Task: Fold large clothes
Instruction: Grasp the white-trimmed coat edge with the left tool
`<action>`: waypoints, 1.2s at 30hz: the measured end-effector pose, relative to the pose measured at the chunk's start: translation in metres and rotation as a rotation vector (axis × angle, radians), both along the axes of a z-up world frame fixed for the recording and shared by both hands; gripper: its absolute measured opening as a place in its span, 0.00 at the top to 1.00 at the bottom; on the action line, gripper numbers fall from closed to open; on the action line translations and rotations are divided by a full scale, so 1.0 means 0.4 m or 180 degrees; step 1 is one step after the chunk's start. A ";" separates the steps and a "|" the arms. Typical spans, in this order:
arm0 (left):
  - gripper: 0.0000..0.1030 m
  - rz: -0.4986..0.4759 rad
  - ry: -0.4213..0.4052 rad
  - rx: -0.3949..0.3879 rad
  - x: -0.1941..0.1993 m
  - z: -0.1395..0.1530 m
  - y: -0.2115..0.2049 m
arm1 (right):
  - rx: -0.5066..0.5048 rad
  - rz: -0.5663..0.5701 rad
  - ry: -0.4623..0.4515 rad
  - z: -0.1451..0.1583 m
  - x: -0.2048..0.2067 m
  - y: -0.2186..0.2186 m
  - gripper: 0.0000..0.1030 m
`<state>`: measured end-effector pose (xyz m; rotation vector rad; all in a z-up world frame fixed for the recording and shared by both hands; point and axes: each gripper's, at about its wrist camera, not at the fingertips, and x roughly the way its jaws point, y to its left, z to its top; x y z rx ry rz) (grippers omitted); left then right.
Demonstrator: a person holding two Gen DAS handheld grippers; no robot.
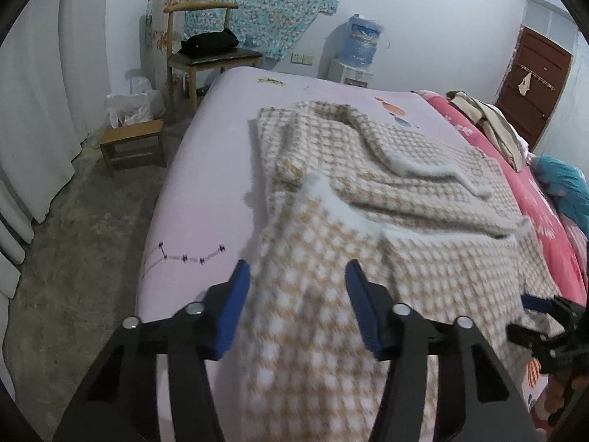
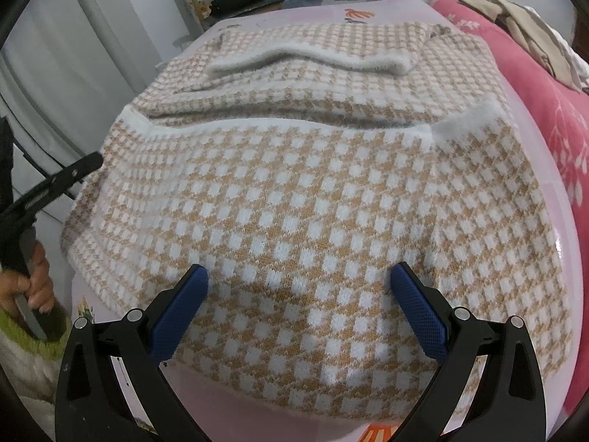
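A beige-and-white checked knit garment (image 1: pixel 423 184) with fuzzy white trim lies partly folded on the pale pink bed (image 1: pixel 206 169). My left gripper (image 1: pixel 298 265) hovers over its near left part. The blue pads stand apart, with blurred cloth filling the gap between them and no clear pinch. In the right wrist view the garment (image 2: pixel 313 184) spreads wide, one white-edged layer folded across the far half. My right gripper (image 2: pixel 299 269) stands wide open just above the near hem with nothing gripped. The left gripper's black finger (image 2: pixel 73 169) and the hand (image 2: pixel 33 280) holding it show at the left edge.
A red patterned quilt (image 1: pixel 522 191) with beige clothes (image 1: pixel 489 121) and a teal item (image 1: pixel 567 188) lies along the bed's right side. Left of the bed are the concrete floor, a low wooden stool (image 1: pixel 132 140), a chair (image 1: pixel 210 55), white curtains and a water dispenser (image 1: pixel 359 48).
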<state>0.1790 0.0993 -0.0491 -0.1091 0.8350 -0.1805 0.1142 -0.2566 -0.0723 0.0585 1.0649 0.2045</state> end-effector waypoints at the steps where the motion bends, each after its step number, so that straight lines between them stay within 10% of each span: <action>1: 0.59 0.0015 0.0020 -0.0004 0.018 -0.001 0.005 | -0.0004 -0.0001 0.0007 0.000 0.003 0.003 0.08; 7: 0.81 -0.0172 0.0087 -0.0160 0.043 0.000 0.004 | -0.0019 -0.0001 0.0027 -0.001 0.010 0.007 0.08; 13: 0.81 -0.0578 0.0083 -0.0173 0.015 0.017 -0.040 | -0.0053 -0.0009 0.0040 -0.003 0.021 0.019 0.08; 26: 0.80 -0.0351 0.0515 0.0053 0.120 -0.034 -0.030 | -0.0065 0.0011 0.0046 -0.008 0.023 0.018 0.08; 36: 0.72 -0.0384 0.0558 -0.0515 0.127 -0.030 0.012 | -0.0062 0.0021 0.0036 -0.010 0.020 0.016 0.08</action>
